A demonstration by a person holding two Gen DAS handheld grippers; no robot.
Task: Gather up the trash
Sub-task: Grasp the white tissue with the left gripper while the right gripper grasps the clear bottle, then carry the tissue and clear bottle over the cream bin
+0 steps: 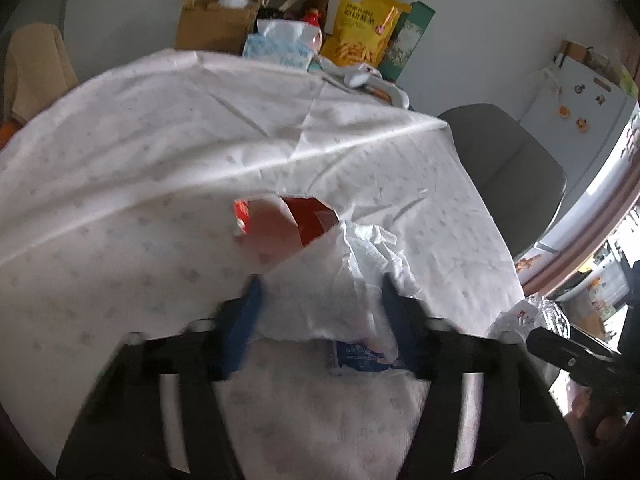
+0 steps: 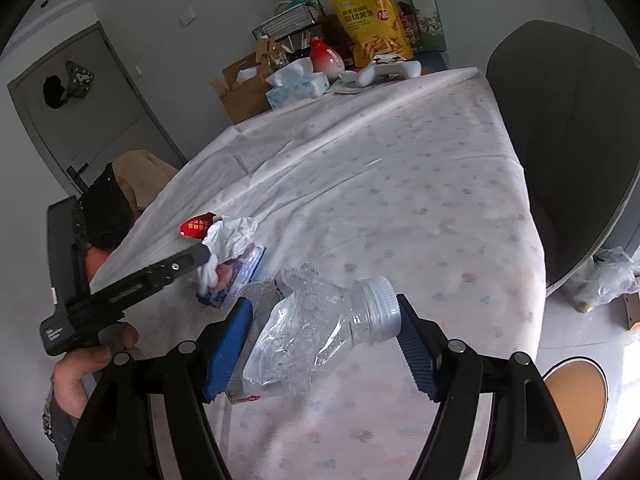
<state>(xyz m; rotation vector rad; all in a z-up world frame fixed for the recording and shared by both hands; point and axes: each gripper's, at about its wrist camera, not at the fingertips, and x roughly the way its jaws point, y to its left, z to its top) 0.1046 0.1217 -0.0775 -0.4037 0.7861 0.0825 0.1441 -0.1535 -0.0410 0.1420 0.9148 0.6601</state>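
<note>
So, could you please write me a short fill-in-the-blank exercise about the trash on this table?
1. The crushed clear bottle between the right gripper fingers has a ____ cap.
2. The left gripper brackets crumpled white ____.
3. The snack bag at the table's far end is ____.
4. Beside the tissue lies a ____ wrapper.

Missing: white; tissue; yellow; red
</note>
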